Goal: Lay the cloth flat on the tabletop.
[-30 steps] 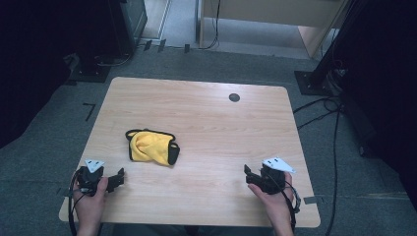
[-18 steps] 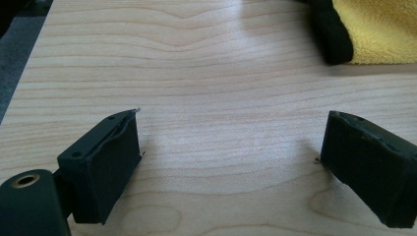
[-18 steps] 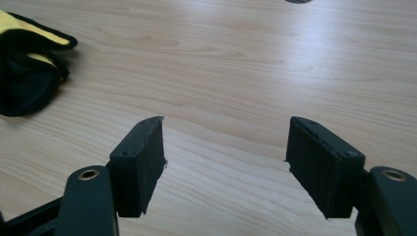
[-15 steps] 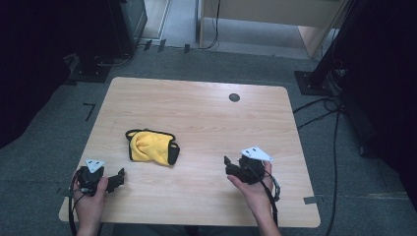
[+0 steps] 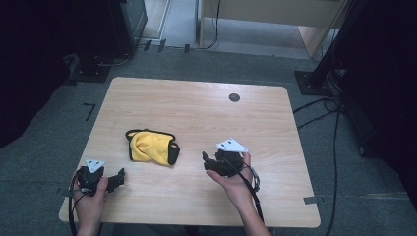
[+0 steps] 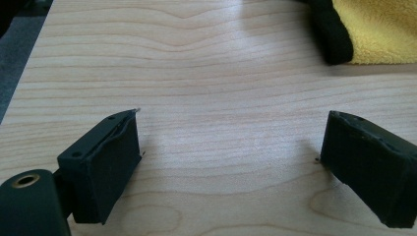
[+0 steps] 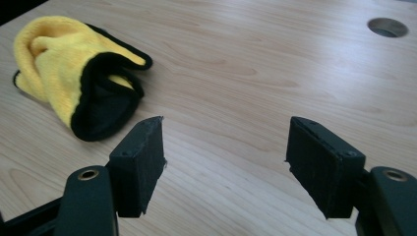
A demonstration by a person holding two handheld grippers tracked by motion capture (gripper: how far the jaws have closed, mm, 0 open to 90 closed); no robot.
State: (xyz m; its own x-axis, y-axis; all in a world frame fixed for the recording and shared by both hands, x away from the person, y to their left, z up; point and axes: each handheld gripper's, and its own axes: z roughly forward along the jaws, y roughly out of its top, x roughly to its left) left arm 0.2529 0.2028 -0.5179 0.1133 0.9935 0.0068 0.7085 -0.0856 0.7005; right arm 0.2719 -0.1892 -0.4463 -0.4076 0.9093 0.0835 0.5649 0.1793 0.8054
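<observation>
The right tongs (image 5: 204,161) are spread wide, and there is only bare wood between the jaws. A hand (image 5: 235,181) holds them low over the table (image 5: 206,118), with the jaws pointing at the cloth (image 5: 151,147). The left tongs (image 5: 120,178) are spread wide too, with nothing in them. They sit near the front left corner of the table, held in the other hand (image 5: 89,199).

A small round hole (image 5: 234,97) sits in the table top, far back and well away from both tongs. A black cable (image 5: 248,184) trails from the right tongs along the arm. Nothing lies between the tongs and the cloth, just smooth wood.

The cloth is yellow with a black edge, all bunched up. It lies left of the middle of the table. It is near the right tongs but not touching them. In the left gripper view it (image 6: 373,29) lies ahead and off to the right of the left tongs.
</observation>
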